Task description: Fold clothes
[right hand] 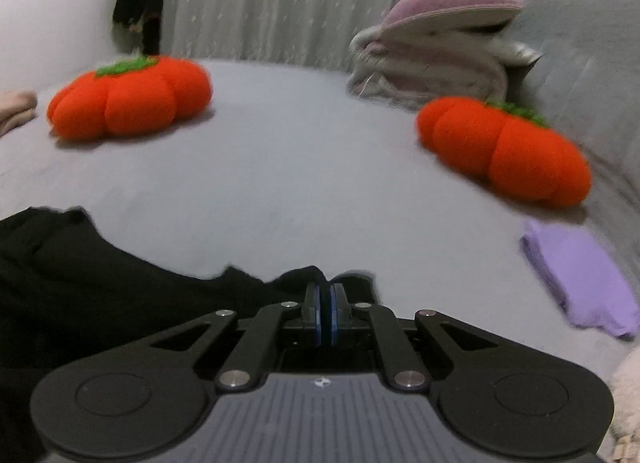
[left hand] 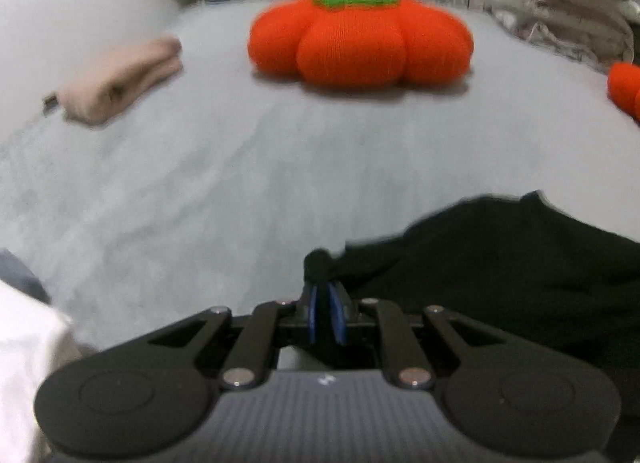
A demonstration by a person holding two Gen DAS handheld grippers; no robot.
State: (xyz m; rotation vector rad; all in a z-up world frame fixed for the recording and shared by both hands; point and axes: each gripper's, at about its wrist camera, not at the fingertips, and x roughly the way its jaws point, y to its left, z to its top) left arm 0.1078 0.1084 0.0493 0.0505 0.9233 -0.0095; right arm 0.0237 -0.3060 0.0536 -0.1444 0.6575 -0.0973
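Left gripper [left hand: 322, 283] pinched a bunched corner of the black garment [left hand: 500, 263]; right gripper [right hand: 325, 295] was clamped on its opposite edge. Garment lay spread between them on the grey bed [right hand: 280, 167], presumably tensioned for a fold

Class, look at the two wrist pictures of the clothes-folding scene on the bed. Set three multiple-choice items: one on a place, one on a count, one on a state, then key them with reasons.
1. In the right wrist view, where does the folded purple cloth lie?
A) near the right pumpkin cushion
B) on the black garment
C) under the curtain

2. How many orange pumpkin cushions show in the right wrist view?
A) one
B) two
C) four

3. How do the left gripper's jaws stand?
A) wide open over bare sheet
B) shut on black fabric
C) out of view

Key: 1 A, the purple cloth lies just in front of the right pumpkin cushion; 2 B, a left pumpkin cushion too; 3 B, the left gripper pinches the black garment.
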